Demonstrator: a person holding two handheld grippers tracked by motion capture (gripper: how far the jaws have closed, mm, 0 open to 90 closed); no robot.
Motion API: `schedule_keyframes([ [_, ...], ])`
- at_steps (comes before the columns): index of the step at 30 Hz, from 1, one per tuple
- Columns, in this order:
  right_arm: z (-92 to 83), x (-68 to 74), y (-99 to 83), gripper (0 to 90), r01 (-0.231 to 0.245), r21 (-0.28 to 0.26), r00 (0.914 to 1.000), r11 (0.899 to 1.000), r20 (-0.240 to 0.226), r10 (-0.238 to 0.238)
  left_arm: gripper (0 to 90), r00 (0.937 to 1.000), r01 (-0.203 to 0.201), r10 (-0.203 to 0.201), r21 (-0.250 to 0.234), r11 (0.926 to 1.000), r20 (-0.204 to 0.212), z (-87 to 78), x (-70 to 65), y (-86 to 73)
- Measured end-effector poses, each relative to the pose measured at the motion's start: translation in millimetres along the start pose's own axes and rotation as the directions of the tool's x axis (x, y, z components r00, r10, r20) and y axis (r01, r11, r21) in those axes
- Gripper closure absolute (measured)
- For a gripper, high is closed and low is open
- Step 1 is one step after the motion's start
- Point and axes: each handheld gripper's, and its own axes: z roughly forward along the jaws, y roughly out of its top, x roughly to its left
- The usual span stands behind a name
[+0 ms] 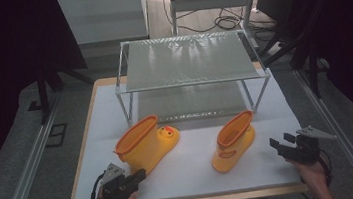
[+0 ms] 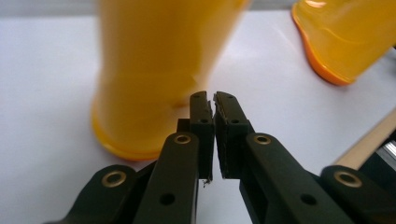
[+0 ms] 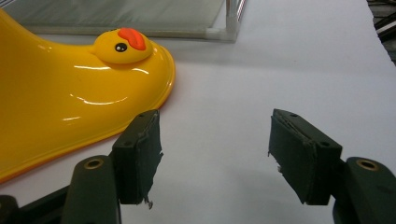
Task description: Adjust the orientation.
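Left gripper (image 1: 140,174): jaws nearly together, nothing between, just beside left duck boot (image 1: 145,144) lying tilted on white worktop (image 1: 193,178). Right boot (image 1: 232,142) upright mid-worktop, near wire rack (image 1: 190,60). Right gripper (image 1: 276,146): jaws spread, empty, beside right boot. Both boots off rack; racking likely undone. No readable writing.

Dim surroundings, bright white table (image 1: 193,178); nearest boot (image 2: 154,70) looks blurred, perhaps defocused.

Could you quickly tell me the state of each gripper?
Left gripper: closed, holding nothing.
Right gripper: open, holding nothing.
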Motion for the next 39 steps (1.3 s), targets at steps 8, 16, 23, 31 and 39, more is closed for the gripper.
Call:
schedule_keyframes([
  [8, 1.1, -0.1, -1.2, 34.2, 0.004, 0.004, 1.0, 1.0, -0.003, -0.004, 80.4, 0.9917, -0.09, 0.085, 0.048, 0.9948, 0.096, 19.8, -28.5, 9.1],
  [16, -0.7, -1.2, -1.8, 34.2, 0.005, 0.003, 1.0, 1.0, -0.001, -0.005, 66.9, 0.9773, -0.148, 0.125, 0.132, 0.9801, 0.171, 39.4, -45.6, 28.5],
  [23, -3.7, -2.4, -0.4, 34.2, 0.004, -0.007, 1.0, 1.0, 0.004, -0.004, 56.1, 0.9653, -0.199, 0.155, 0.21, 0.9572, 0.211, 49.3, -55.4, 42.6],
  [31, -5.0, -5.1, -1.6, 34.3, -0.002, -0.006, 1.0, 1.0, 0.009, 0.002, 52.8, 0.9496, -0.25, 0.184, 0.261, 0.9324, 0.254, 52.4, -65.4, 60.4],
  [39, -4.7, -5.6, -2.2, 34.3, 0.006, 0.002, 1.0, 1.0, 0.004, -0.006, 51.8, 0.9274, -0.296, 0.199, 0.297, 0.9079, 0.317, 44.8, -81.7, 90.6],
])
